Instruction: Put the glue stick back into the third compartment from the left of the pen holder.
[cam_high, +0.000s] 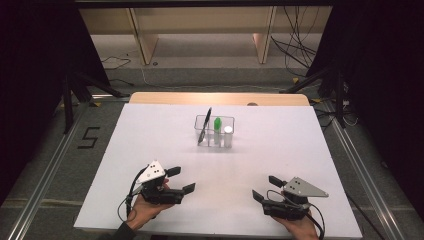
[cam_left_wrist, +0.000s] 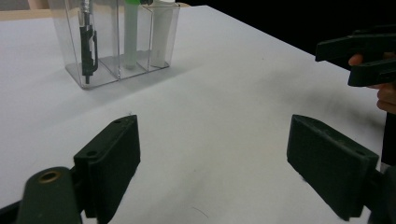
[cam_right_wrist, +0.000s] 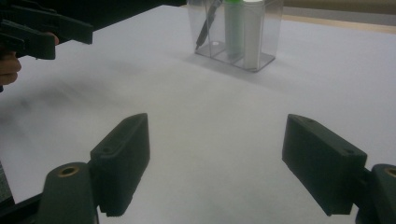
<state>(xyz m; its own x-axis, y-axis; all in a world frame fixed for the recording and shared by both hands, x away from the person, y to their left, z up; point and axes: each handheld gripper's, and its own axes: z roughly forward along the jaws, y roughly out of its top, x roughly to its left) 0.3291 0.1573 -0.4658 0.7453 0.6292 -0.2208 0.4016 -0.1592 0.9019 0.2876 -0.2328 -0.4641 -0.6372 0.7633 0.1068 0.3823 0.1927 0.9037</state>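
A clear plastic organizer (cam_high: 202, 119) with three compartments stands toward the back middle of the white table (cam_high: 150, 135). It holds a black pen (cam_high: 205, 126) leaning out at the left, a green-capped marker (cam_high: 217, 129) in the middle and a white tube (cam_high: 228, 135) at the right. My left gripper (cam_high: 181, 179) rests near the front left, open and empty, held by a hand. My right gripper (cam_high: 266, 188) rests near the front right, also open and empty. In the left gripper view the organizer (cam_left_wrist: 74, 44) stands far ahead of the jaws; in the right gripper view the organizer (cam_right_wrist: 275, 28) is likewise far off.
Beyond the table's wooden far edge (cam_high: 220, 98) lie floor cables (cam_high: 295, 40) and wooden furniture legs (cam_high: 145, 45). Black tripod legs (cam_high: 75, 95) stand at both back corners. A "5" mark (cam_high: 88, 137) is on the floor at left.
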